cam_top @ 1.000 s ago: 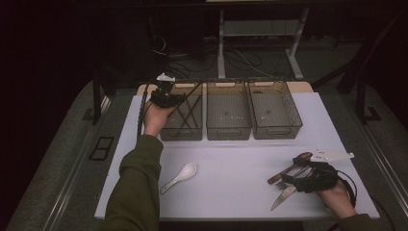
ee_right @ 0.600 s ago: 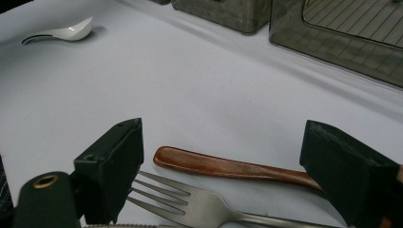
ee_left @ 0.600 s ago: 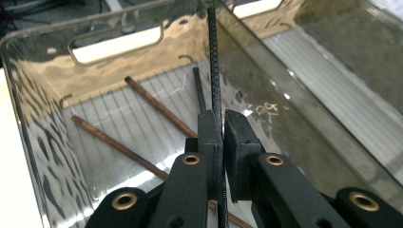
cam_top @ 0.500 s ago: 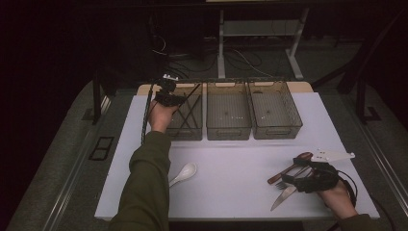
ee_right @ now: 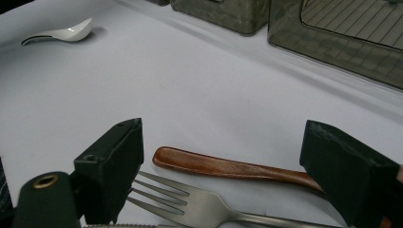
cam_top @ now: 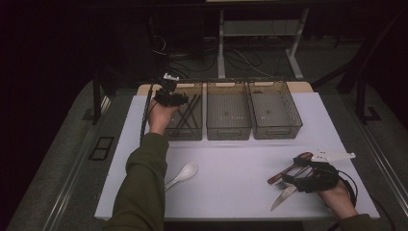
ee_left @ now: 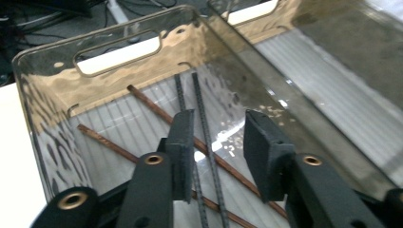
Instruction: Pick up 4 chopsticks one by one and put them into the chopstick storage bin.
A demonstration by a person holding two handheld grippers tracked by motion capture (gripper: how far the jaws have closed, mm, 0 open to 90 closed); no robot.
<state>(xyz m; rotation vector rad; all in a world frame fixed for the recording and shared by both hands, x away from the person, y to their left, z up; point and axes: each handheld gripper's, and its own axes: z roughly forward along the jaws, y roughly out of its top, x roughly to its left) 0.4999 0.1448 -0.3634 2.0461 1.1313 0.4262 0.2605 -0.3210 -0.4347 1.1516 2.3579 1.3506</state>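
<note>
At the near right corner of the table, the right gripper is held low with its jaws spread wide and nothing between them; in the right gripper view a steel fork and a brown wooden handle are seen lying on the white table just ahead of the pads, untouched. A knife is seen beside them in the high view. Nearer the left edge, a white spoon is left lying alone, well apart from the other cutlery. Farther off, along the far edge, three clear bins are set in a row: the left bin, the middle bin and the right bin. The left gripper is held over the left bin, and its jaws have just been opening; in the left gripper view they are parted a little and nothing is clamped between them. Below them, on the bin floor, brown chopsticks and dark chopsticks are seen lying crossed. The step in hand is judged to be a drop into the left bin, with sorting of cutlery into bins the likely work. Next, the left gripper would need to be lifted clear of the bin wall and brought back toward the spoon, while the fork or the wooden handle could be closed on by the right gripper, square across a thin shaft.
</note>
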